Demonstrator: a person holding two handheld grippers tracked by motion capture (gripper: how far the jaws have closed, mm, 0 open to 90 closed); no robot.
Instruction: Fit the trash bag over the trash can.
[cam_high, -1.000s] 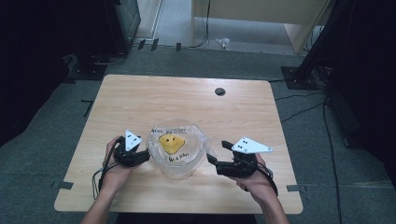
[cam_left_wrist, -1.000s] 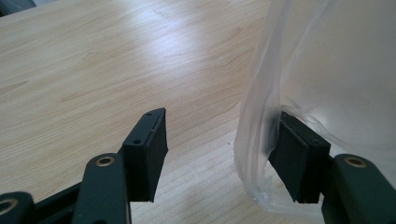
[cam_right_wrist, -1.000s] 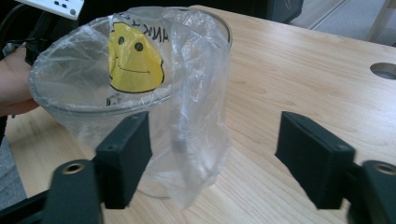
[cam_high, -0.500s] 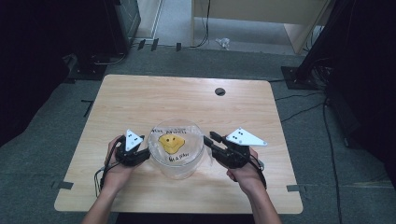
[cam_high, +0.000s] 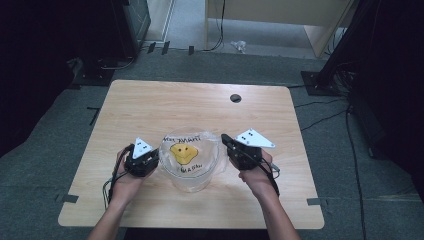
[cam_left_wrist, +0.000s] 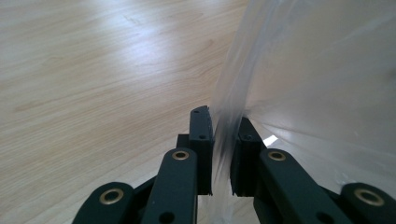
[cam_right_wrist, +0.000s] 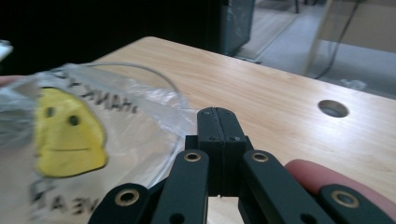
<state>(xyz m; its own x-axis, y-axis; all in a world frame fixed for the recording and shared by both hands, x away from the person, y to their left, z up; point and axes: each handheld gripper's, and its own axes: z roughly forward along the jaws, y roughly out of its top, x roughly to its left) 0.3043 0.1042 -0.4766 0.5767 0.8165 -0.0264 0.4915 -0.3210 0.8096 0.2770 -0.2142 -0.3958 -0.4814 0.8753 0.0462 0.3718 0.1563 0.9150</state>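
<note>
Both tongs have just been closing: the left tongs (cam_left_wrist: 222, 154) are pinching the bag (cam_high: 192, 160)'s left edge, the right tongs (cam_right_wrist: 218, 149) its right edge, readying a lift off the tabletop (cam_high: 150, 105).

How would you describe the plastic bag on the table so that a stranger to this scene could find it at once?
Start at the light wooden table and look to its near edge, between the person's two hands. There sits a clear plastic bag, puffed open, flanked by the left hand-held gripper and the right hand-held gripper. Its yellow smiley face and dark lettering mark it out.
</note>
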